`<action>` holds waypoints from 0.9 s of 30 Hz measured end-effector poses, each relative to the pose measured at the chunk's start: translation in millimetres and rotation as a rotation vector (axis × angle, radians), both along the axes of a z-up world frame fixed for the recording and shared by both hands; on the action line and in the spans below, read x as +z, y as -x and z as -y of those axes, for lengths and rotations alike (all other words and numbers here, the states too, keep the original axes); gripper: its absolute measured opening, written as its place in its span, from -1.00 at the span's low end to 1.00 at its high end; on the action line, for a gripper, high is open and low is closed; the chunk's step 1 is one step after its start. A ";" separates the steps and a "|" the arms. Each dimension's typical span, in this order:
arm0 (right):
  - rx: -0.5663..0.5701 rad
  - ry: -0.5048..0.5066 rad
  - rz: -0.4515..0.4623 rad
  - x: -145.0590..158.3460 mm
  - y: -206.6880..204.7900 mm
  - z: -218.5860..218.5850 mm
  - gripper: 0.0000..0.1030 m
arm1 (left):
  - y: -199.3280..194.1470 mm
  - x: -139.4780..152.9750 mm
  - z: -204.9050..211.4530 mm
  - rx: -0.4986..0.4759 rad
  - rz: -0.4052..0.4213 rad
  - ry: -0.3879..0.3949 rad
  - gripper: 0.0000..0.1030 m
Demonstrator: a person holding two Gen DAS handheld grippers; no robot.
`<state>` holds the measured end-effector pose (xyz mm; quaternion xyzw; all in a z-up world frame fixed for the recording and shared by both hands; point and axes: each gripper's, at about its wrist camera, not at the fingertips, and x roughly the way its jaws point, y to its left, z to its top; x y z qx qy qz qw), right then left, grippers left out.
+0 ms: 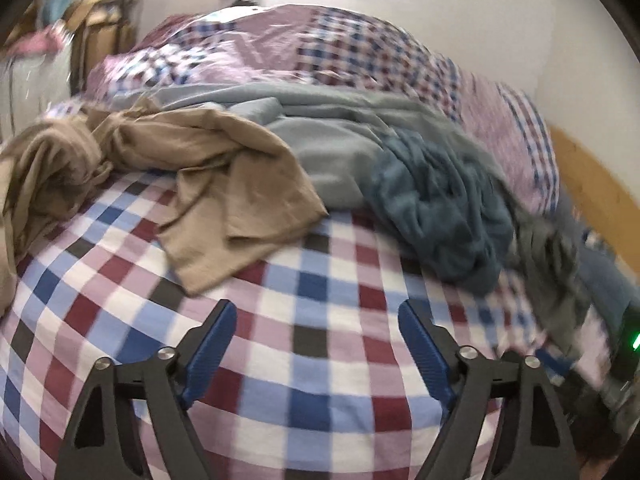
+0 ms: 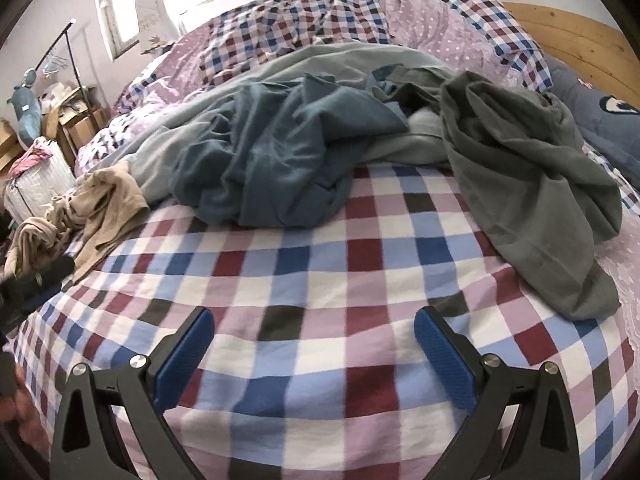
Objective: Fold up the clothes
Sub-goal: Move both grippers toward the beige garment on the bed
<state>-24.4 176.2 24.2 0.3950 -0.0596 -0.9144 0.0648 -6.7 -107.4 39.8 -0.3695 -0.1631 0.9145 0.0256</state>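
Observation:
Several crumpled garments lie on a checked bed sheet (image 1: 320,380) (image 2: 320,272). A tan garment (image 1: 224,168) (image 2: 104,208) sprawls at the left. A teal one (image 1: 440,208) (image 2: 280,152) is bunched in the middle, on top of a pale grey-blue one (image 1: 332,148) (image 2: 160,148). An olive-grey garment (image 2: 520,168) lies at the right, blurred in the left wrist view (image 1: 552,272). My left gripper (image 1: 316,308) is open over bare sheet, short of the tan garment, with nothing between its fingers. My right gripper (image 2: 313,314) is open over bare sheet, in front of the teal heap.
A rumpled checked and lilac quilt (image 1: 280,40) (image 2: 440,20) is piled behind the clothes. A wooden headboard (image 2: 580,36) and a navy pillow (image 2: 600,112) are at the right. A white basket (image 2: 36,184), boxes and a clothes rack stand off the bed's left side.

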 end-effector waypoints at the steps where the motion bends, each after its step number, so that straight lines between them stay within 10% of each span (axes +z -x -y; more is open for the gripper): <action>1: 0.005 -0.001 -0.004 0.7 -0.1 2.0 0.99 | 1.3 1.4 9.3 0.012 0.001 -0.033 0.63; 14: 0.020 0.015 -0.001 1.7 4.0 10.6 0.99 | 23.0 -20.3 75.2 0.052 0.138 -0.317 0.48; 27: 0.017 0.048 0.012 0.2 7.2 10.3 0.99 | 50.9 -32.6 79.1 0.068 0.249 -0.283 0.42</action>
